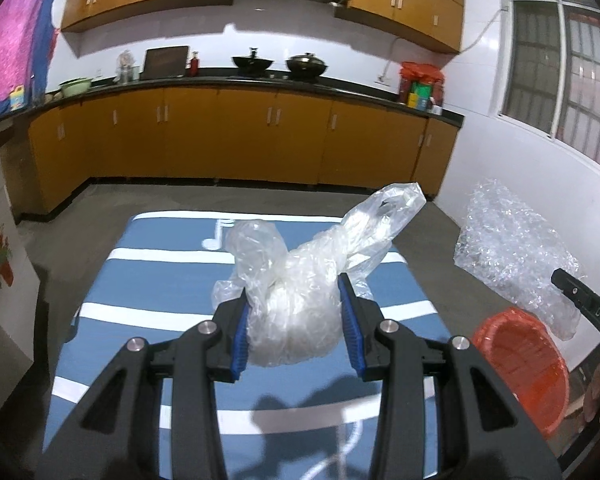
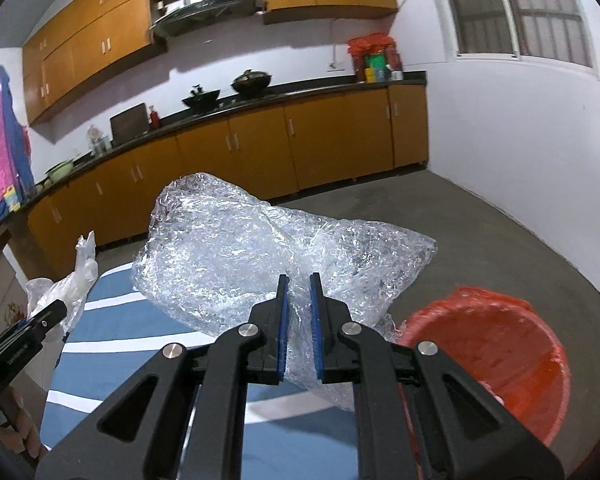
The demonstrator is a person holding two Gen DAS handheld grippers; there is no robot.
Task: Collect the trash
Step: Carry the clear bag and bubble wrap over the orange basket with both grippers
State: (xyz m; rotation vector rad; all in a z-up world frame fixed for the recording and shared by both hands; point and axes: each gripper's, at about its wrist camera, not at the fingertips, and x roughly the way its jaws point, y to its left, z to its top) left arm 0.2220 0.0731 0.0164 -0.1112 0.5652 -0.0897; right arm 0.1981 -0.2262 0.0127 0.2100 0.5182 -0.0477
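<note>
My left gripper (image 1: pixel 294 292) is shut on a crumpled clear plastic bag (image 1: pixel 300 280) and holds it above the blue striped table (image 1: pixel 148 280). The bag also shows at the left of the right wrist view (image 2: pixel 76 276). My right gripper (image 2: pixel 299 284) is shut on a sheet of clear bubble wrap (image 2: pixel 236 248), held above the table's right edge. The bubble wrap also shows at the right of the left wrist view (image 1: pixel 512 248). A red bin (image 2: pixel 496 356) with a red liner stands on the floor just right of the table, below the bubble wrap; it also shows in the left wrist view (image 1: pixel 524 364).
The table (image 2: pixel 112 336) carries a blue cloth with white stripes. Orange kitchen cabinets (image 1: pixel 220 140) with a black counter line the far wall. Grey floor (image 2: pixel 480 240) lies between table and cabinets. A white wall with a window (image 1: pixel 560 80) is on the right.
</note>
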